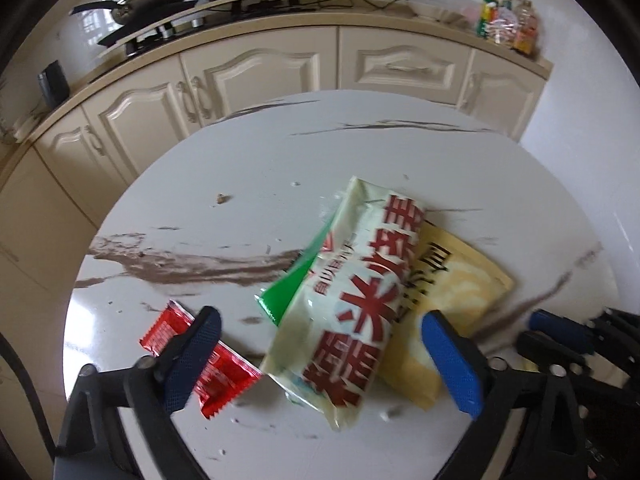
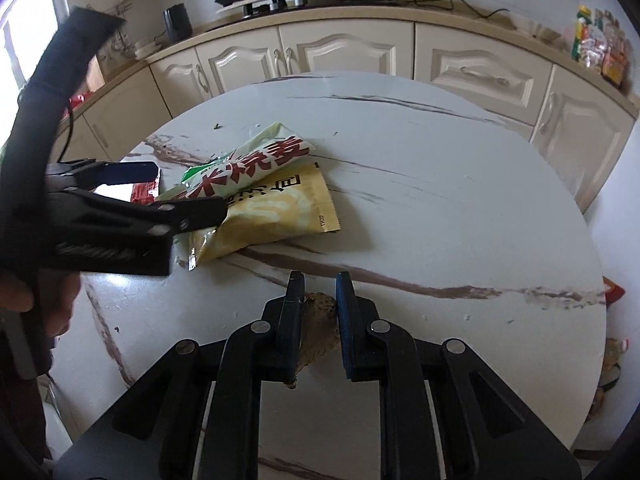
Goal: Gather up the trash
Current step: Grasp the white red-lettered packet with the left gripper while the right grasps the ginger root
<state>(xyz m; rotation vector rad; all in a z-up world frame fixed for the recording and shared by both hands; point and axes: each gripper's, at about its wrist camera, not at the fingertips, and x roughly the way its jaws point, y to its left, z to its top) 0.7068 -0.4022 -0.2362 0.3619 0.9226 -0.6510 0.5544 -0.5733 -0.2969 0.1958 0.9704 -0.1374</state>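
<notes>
Left gripper (image 1: 320,356): spread wide, empty, straddling the pale wrapper (image 1: 344,300) | wrapper's long axis runs 1 to 7 o'clock, atop yellow packet (image 1: 460,280) | Right gripper (image 2: 318,304): clenched on brown scrap (image 2: 320,332), table (image 2: 460,200) near edge.

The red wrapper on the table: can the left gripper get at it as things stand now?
Probably yes. The left gripper is open, and its left finger already crosses over the red wrapper. Nothing lies on top of that wrapper; the pale bag with red letters lies beside it, between the fingers.
</notes>
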